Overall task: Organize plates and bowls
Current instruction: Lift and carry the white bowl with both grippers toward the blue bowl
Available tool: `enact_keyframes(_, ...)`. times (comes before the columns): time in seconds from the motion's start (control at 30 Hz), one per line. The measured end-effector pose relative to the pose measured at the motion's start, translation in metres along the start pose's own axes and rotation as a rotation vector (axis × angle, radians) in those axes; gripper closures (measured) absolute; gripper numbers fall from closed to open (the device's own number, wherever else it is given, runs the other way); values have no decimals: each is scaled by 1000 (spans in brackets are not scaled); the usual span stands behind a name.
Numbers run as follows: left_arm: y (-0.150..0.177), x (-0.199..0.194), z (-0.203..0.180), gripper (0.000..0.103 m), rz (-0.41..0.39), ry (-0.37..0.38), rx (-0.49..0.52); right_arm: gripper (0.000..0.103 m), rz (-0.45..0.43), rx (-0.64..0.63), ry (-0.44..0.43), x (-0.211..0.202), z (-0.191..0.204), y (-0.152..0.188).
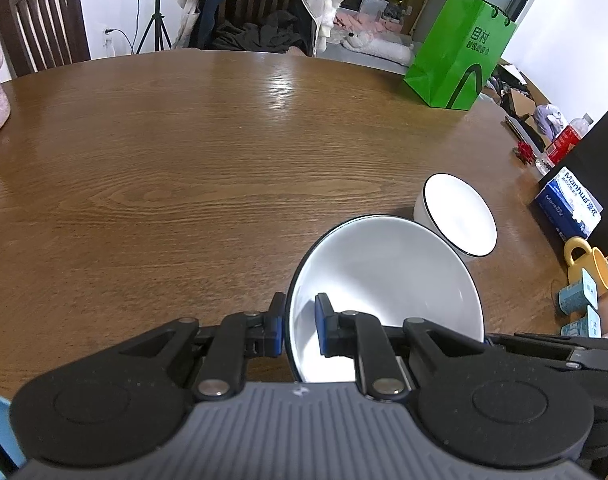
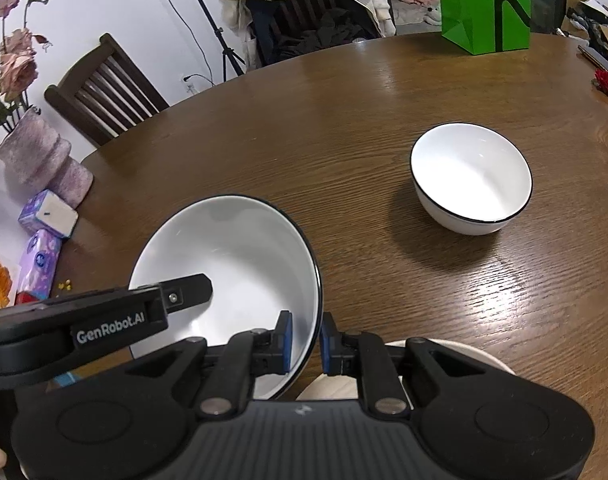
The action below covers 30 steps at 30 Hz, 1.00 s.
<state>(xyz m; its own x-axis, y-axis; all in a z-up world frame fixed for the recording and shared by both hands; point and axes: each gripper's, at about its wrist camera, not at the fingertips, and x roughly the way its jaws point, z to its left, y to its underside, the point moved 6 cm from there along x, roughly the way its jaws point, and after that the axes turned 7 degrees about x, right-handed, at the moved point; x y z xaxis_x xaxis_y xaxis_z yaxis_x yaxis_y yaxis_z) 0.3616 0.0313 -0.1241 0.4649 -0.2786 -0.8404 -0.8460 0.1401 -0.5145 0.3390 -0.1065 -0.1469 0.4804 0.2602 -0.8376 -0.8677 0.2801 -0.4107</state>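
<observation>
A large white bowl with a black rim (image 1: 384, 280) (image 2: 231, 256) hangs tilted above the brown wooden table (image 1: 183, 160) (image 2: 384, 92). My left gripper (image 1: 299, 328) is shut on its left rim, one finger inside and one outside. On the opposite rim my right gripper (image 2: 307, 340) is shut the same way. The left gripper (image 2: 175, 300) also shows in the right wrist view, reaching into the bowl. A smaller white bowl (image 1: 460, 212) (image 2: 470, 178) stands upright on the table beyond, to the right. A pale round object (image 2: 456, 350) lies mostly hidden under my right gripper.
A green paper bag (image 1: 460, 48) (image 2: 486, 4) stands at the far right edge. A pink vase of flowers (image 2: 39, 156) and tissue packs (image 2: 43, 248) sit at the left edge. A blue tissue box (image 1: 568, 204) and yellow mug (image 1: 588, 260) crowd the right. Chairs stand behind the table.
</observation>
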Motion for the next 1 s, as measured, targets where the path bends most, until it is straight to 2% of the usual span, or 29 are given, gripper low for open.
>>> enact_keyframes(1.0,42,-59,40,87,-11,-5,-23,90,10,-64,-34,-30,51,47)
